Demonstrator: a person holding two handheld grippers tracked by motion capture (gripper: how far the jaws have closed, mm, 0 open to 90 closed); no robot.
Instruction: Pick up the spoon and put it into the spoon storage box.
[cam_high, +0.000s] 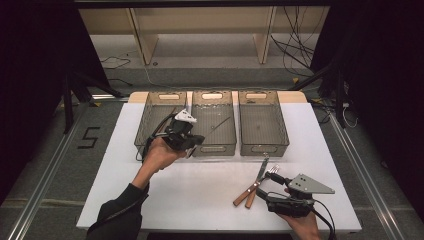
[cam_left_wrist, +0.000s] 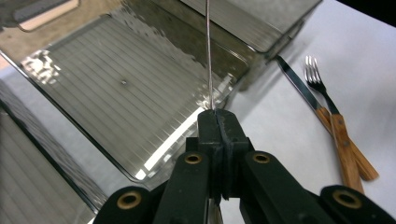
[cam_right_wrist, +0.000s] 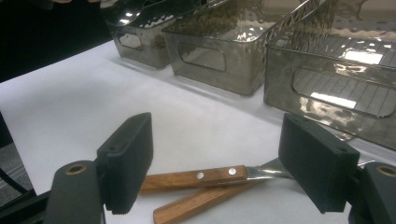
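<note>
1. Smoked-grey plastic bins are lined up in a row of three at the 12 o'clock side of the white table (cam_high: 200, 195): left bin (cam_high: 156, 120), middle bin (cam_high: 215, 122), right bin (cam_high: 262, 122).
2. Left gripper (cam_high: 192, 145) is held at the near rim of the middle bin, jaws pinched tight on a thin metal rod (cam_left_wrist: 208, 56) that is seen poking straight up from the tips.
3. Right gripper (cam_high: 266, 184) is parked at about 5 o'clock on the table, jaws spread wide, nothing gripped.
4. Two wooden-handled pieces, a knife (cam_high: 255, 179) and a fork (cam_high: 262, 182), are laid crossed just in front of those wide jaws, handles touching.
</note>
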